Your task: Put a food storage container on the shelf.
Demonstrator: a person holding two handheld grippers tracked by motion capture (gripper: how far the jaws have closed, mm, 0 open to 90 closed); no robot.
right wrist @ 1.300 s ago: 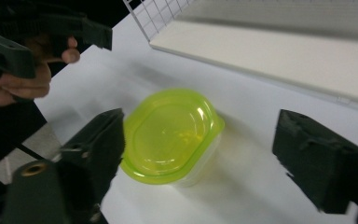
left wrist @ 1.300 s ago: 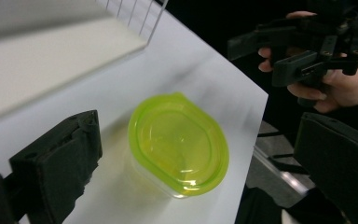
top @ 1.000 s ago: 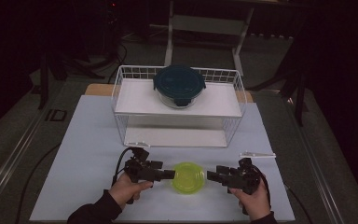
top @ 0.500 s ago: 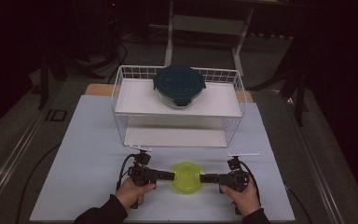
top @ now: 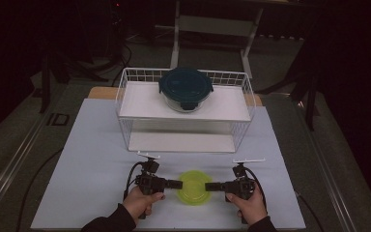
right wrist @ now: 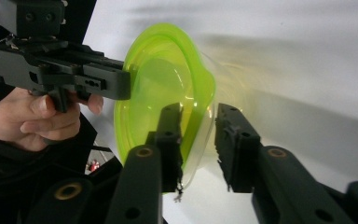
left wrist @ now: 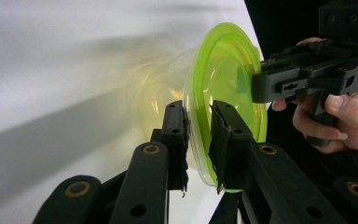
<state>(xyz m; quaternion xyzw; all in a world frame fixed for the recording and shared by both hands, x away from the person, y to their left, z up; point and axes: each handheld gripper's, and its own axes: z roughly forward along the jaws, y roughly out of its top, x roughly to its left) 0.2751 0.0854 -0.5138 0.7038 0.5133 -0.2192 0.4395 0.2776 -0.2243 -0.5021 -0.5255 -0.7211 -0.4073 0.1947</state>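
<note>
Both my claws have just been closing: left claw (left wrist: pixel 198 140) pinches the green lid's (top: pixel 194 187) rim; right claw (right wrist: pixel 198 144) straddles it, contact hard to judge.

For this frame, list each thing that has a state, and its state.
Green lidded container: lid on, upright on the white table, rim between both grippers' fingers.
Left gripper: closing, fingers on the rim.
Right gripper: closing, rim between fingers.
Dark-lidded glass bowl: closed, on wire rack.
</note>
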